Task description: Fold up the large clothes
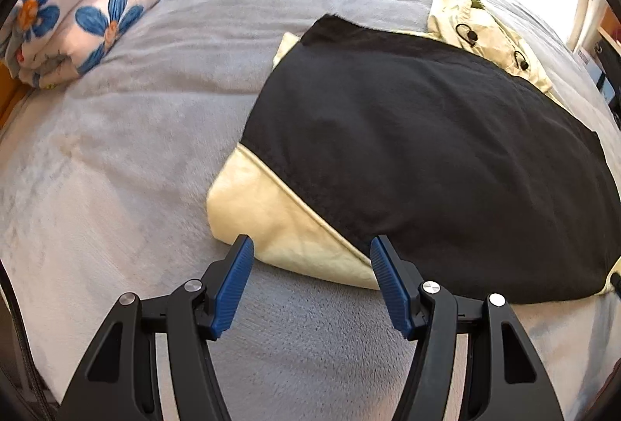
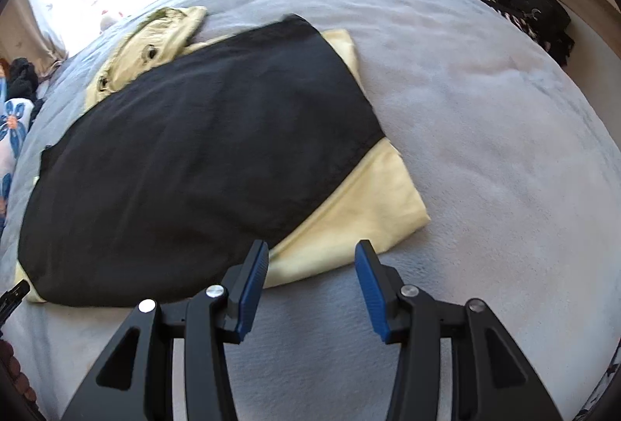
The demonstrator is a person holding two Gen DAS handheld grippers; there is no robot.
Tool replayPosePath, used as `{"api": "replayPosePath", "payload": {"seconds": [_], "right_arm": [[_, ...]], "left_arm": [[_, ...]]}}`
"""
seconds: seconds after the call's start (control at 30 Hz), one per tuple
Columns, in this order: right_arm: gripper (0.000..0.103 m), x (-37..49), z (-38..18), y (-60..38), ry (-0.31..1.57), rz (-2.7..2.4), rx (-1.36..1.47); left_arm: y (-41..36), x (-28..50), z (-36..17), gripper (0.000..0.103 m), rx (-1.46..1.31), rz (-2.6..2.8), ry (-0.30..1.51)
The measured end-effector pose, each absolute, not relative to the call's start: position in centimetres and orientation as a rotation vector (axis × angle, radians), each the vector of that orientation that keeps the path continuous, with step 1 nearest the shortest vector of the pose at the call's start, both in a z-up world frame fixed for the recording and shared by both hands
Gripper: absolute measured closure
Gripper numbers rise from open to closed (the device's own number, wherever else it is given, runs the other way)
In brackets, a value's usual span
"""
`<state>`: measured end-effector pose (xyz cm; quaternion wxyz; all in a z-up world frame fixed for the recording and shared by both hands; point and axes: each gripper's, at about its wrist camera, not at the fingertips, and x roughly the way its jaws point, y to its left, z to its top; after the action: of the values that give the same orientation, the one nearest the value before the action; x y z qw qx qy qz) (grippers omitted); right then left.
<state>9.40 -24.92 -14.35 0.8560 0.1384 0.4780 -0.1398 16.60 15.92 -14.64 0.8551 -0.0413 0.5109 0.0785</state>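
Where it lies on the grey bed cover, the jacket is seen folded into a long block, black across the top with pale yellow fabric showing beneath. Its long axis is laid away from the cameras: the yellow hood, with two black cord toggles, is pointed toward the bright far edge of the bed, and the hem end is turned toward the hand-held grippers. A yellow panel is exposed at the near corner in the left wrist view, and a matching one at the opposite near corner in the right wrist view.

The left hand-held gripper is held with its blue-padded fingers apart, just over that near yellow corner; nothing is clamped between them. The right hand-held gripper is likewise held with fingers parted, over the near yellow corner on its side, the garment's edge lying between the pads untouched. The jacket is thus placed ahead of both, between them.

A rolled quilt with blue flowers is seen well apart, at the bed's far left. Dark items are stacked beside the bed on the right.
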Motion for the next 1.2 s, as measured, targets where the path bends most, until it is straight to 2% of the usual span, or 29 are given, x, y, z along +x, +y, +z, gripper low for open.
{"api": "replayPosePath", "payload": {"seconds": [0.57,0.93,1.2], "right_arm": [[0.056,17.0,-3.8,-21.0,0.851,-0.106,0.146],[0.056,27.8,-1.9,-22.9,0.902,-0.019,0.177],[0.056,37.3,-3.6,-24.0,0.971,0.004,0.195]], "left_arm": [[11.8,24.0,-5.0,0.042,0.112,0.044,0.944],[7.9,35.1,-2.4,0.042,0.182,-0.089,0.936],[5.6,46.3,-4.1,0.042,0.125,-0.099,0.993]]}}
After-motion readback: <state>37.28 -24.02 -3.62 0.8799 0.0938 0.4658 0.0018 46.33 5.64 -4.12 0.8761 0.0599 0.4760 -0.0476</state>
